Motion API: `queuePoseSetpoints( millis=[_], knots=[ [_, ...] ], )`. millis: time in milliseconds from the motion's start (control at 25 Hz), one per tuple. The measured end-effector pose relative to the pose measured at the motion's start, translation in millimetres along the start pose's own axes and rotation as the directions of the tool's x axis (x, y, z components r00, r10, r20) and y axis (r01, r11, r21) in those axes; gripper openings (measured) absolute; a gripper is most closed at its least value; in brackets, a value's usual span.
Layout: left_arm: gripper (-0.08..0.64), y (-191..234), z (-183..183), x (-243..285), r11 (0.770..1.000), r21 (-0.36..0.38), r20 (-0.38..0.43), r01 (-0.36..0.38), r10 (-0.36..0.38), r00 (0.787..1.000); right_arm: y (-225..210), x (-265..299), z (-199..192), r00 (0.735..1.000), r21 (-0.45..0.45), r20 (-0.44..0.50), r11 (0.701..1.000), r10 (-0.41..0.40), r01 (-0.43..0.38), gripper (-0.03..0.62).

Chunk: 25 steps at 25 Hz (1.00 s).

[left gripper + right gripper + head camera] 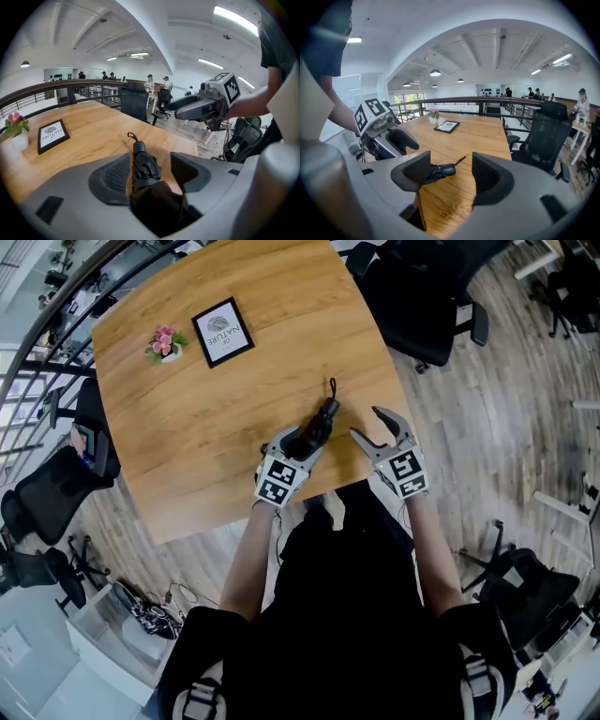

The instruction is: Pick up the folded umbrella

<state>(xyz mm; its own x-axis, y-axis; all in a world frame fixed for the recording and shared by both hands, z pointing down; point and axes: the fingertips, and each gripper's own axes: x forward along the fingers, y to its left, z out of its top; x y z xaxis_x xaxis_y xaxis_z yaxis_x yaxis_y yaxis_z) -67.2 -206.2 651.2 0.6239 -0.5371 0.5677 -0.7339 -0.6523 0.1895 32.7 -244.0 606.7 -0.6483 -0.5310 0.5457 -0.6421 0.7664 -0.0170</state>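
A black folded umbrella lies on the wooden table near its front edge, wrist strap pointing away from me. My left gripper is down over the umbrella's near end. In the left gripper view the umbrella lies between the wide jaws, close to the left pad, with a gap to the right pad. My right gripper stands open just right of the umbrella, with nothing between its fingers. From the right gripper view the umbrella shows past the left jaw, and the left gripper sits beside it.
A black-framed picture and a small pot of pink flowers stand at the table's far side. Black office chairs stand beyond the far right corner and at the left. The table's front edge runs just under both grippers.
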Motion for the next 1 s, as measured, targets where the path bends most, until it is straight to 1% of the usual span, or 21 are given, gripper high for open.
queuePoseSetpoints(
  millis=[80,320,560,760,880,1000],
  knots=[
    [0.276,2.2,-5.6,6.2,1.000,-0.016,-0.016,0.002,-0.002,1.000,-0.6,2.4,-2.2,1.000,0.004,-0.007,1.000,0.007,-0.007,0.293],
    [0.284,9.2,-28.7,20.2,0.998,-0.066,-0.068,0.004,-0.009,0.998,4.5,9.5,-2.8,1.000,0.029,0.011,0.999,0.023,-0.024,0.293],
    [0.298,5.2,-49.0,36.6,0.998,-0.061,-0.158,0.026,-0.036,0.987,2.2,8.4,-12.5,1.000,0.044,-0.010,0.999,0.021,-0.021,0.293],
    [0.312,5.8,-60.5,45.6,0.998,-0.060,-0.203,0.006,-0.018,0.979,-0.1,5.4,-15.9,1.000,0.053,-0.011,0.998,0.015,-0.015,0.293],
    [0.318,9.1,-69.5,51.6,0.998,-0.057,-0.237,-0.015,0.001,0.971,-1.7,5.4,-23.6,0.999,0.060,-0.029,0.998,0.016,-0.014,0.293],
    [0.318,11.1,-77.5,57.3,0.997,-0.069,-0.273,-0.020,0.001,0.962,-0.8,6.6,-26.1,0.999,0.062,-0.034,0.998,0.021,-0.019,0.293]
  ],
)
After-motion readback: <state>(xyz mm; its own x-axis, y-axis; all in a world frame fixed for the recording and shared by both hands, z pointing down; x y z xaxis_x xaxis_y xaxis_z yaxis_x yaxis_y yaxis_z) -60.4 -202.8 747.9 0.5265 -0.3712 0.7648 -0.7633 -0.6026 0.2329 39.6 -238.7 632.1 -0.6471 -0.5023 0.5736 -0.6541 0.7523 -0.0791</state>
